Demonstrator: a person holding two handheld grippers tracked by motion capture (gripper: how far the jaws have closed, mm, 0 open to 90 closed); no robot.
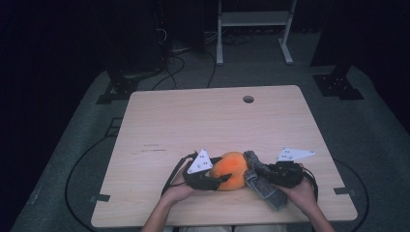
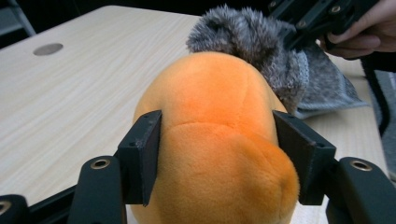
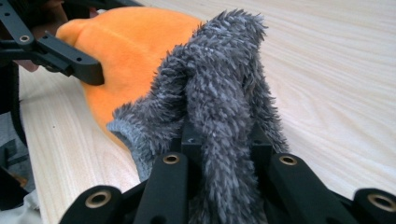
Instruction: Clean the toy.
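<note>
Wooden table (image 1: 159, 125), person at the near edge with 2 handheld grippers, both busy at 1 spot near the front middle. No containers on the table, so nothing is inside anything (the only hollow thing is the sock, and what is in it I cannot tell).

Left gripper (image 1: 209, 178): its 2 jaws sit partway closed on either side of an orange plush toy (image 1: 232, 170), pads pressed against the plush flanks, toy bulging between them. In the left gripper view the toy (image 2: 215, 140) runs from the foreground out past the pads (image 2: 142, 156).

Right gripper (image 1: 261, 171): jaws pinched almost fully together on a grey fuzzy sock (image 1: 263, 186), fabric bunched up between the pads. In the right gripper view the sock (image 3: 219, 98) rises straight out of the jaws and leans against the toy (image 3: 135, 42).

The toy lies on the tabletop between the 2 grippers, touching the sock at its right end. The sock's free end trails toward the near table edge, under the right hand (image 1: 302, 193). The left hand (image 1: 179, 192) rests low by the front edge.

A round cable hole (image 1: 248, 99) sits at the far side of the table, well apart from everything.
</note>
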